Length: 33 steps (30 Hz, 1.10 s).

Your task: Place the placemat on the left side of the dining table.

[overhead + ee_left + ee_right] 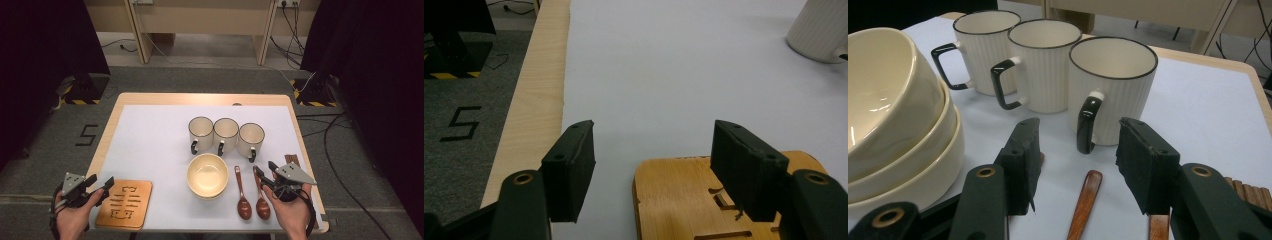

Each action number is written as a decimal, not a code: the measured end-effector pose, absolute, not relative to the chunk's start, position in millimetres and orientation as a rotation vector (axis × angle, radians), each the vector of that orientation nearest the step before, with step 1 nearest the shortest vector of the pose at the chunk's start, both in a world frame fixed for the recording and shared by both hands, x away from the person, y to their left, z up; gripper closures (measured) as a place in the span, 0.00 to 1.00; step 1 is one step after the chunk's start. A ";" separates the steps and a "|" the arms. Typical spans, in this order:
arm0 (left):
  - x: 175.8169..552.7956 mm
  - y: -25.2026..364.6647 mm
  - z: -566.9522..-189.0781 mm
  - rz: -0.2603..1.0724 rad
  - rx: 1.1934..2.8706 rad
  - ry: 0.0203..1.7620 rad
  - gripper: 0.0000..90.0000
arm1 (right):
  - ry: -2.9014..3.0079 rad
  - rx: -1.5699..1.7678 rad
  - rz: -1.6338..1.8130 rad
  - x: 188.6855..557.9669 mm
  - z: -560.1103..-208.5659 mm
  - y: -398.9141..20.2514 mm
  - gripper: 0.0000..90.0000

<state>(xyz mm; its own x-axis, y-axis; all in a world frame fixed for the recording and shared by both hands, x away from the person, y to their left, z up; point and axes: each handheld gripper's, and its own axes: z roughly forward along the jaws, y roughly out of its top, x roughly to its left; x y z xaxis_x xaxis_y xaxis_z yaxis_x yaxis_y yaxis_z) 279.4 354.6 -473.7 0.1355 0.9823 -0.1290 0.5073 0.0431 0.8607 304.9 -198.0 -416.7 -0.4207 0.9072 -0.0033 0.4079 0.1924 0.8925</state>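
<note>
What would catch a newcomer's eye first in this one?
Probably the row of three white mugs with black handles at the middle of the table, with a stack of cream bowls just in front of them. Two wooden spoons lie to the right of the bowls, under the open right gripper. At the near left, the open left gripper hovers by a wooden trivet.
</note>
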 end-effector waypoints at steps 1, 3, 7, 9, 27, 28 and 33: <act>280.1 354.6 -473.9 0.732 1.567 1.485 0.38 | 1.921 1.224 1.181 305.9 -416.8 -198.6 0.58; 281.2 354.4 -473.3 0.760 1.551 1.478 0.39 | 1.916 1.227 1.187 308.1 -417.7 -199.3 0.59; 281.4 354.2 -471.1 0.763 1.549 1.477 0.40 | 1.920 1.223 1.198 312.9 -419.9 -198.0 0.59; 278.9 353.7 -471.3 0.756 1.559 1.476 0.40 | 1.925 1.223 1.210 314.1 -420.9 -196.2 0.59; 267.4 362.0 -461.7 0.716 1.566 1.440 0.37 | 1.962 1.103 1.293 305.7 -393.0 -166.2 0.54; 267.6 361.5 -461.8 0.709 1.565 1.435 0.37 | 1.966 1.094 1.311 305.8 -392.1 -162.8 0.54; 269.7 358.3 -462.7 0.679 1.577 1.423 0.38 | 1.989 1.062 1.369 308.1 -389.7 -144.7 0.52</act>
